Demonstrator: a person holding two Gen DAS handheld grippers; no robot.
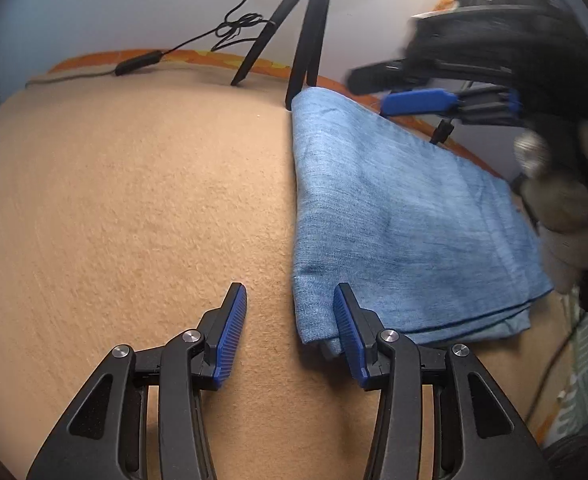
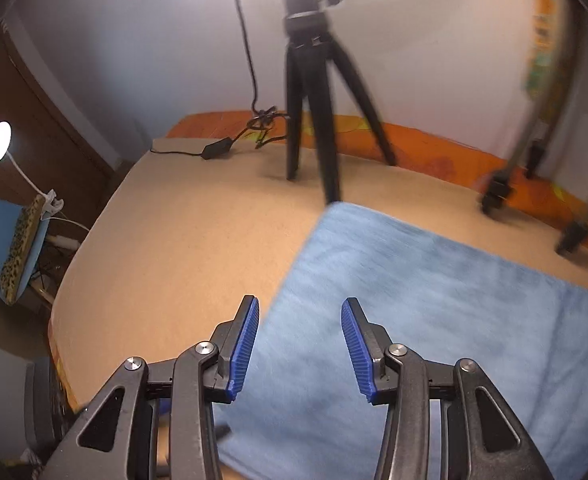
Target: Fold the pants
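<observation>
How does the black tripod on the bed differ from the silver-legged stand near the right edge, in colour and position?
The black tripod has dark, thick legs; the silver-legged stand has thinner, pale metallic legs with black feet. The tripod stands just behind the far corner of the folded blue denim pants; the stand sits further right, beside the orange patterned edge. Both rest on the tan bed cover near the wall.
</observation>
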